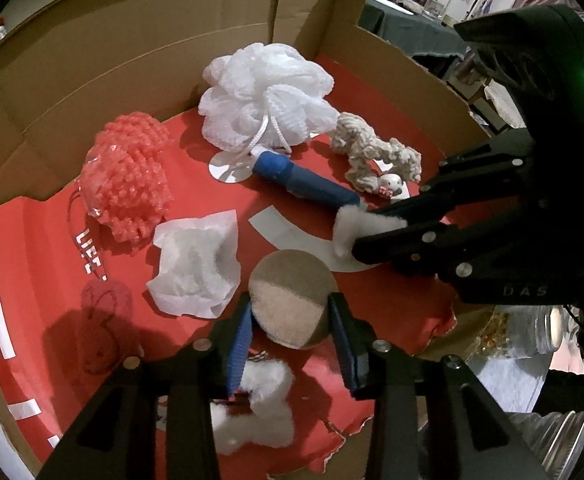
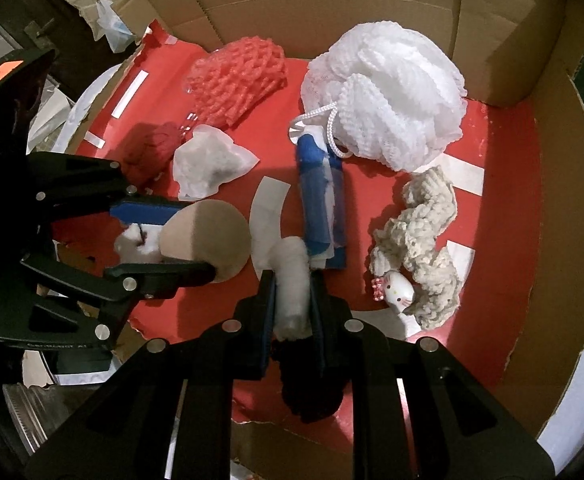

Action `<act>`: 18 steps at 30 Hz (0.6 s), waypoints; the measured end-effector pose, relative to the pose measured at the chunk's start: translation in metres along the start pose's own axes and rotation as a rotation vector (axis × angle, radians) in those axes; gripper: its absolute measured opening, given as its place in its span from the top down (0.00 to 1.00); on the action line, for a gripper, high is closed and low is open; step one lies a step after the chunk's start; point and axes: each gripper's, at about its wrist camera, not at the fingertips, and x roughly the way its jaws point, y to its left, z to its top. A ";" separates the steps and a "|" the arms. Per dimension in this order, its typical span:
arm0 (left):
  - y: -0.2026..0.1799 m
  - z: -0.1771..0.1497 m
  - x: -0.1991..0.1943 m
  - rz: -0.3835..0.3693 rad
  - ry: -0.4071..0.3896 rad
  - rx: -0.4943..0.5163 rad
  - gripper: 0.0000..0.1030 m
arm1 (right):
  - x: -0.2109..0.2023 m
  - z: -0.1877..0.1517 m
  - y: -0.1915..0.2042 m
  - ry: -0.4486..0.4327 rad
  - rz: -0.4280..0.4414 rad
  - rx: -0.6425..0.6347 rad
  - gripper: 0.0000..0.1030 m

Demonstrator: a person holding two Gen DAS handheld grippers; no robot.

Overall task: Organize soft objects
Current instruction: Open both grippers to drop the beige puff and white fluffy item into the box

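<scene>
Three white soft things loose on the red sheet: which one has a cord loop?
The white mesh bath pouf at the back; its braided cord hangs in front. The crumpled tissue and cream knitted scrunchie have none.

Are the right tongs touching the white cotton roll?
Touching. In the right wrist view, the right tongs squeeze the white cotton roll on both sides, with no gap showing. The left wrist view shows the same pinch from the side.
</scene>
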 end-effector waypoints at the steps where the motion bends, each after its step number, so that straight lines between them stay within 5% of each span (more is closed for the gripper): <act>1: 0.000 0.001 -0.001 -0.001 0.000 0.001 0.59 | 0.000 0.000 0.000 0.000 -0.003 0.000 0.84; 11: -0.012 0.000 -0.001 -0.003 -0.007 -0.006 0.56 | 0.001 -0.001 0.005 -0.002 -0.018 -0.006 0.84; 18: -0.011 -0.003 -0.011 -0.008 -0.031 -0.017 0.54 | 0.000 -0.003 0.007 -0.010 -0.031 -0.010 0.74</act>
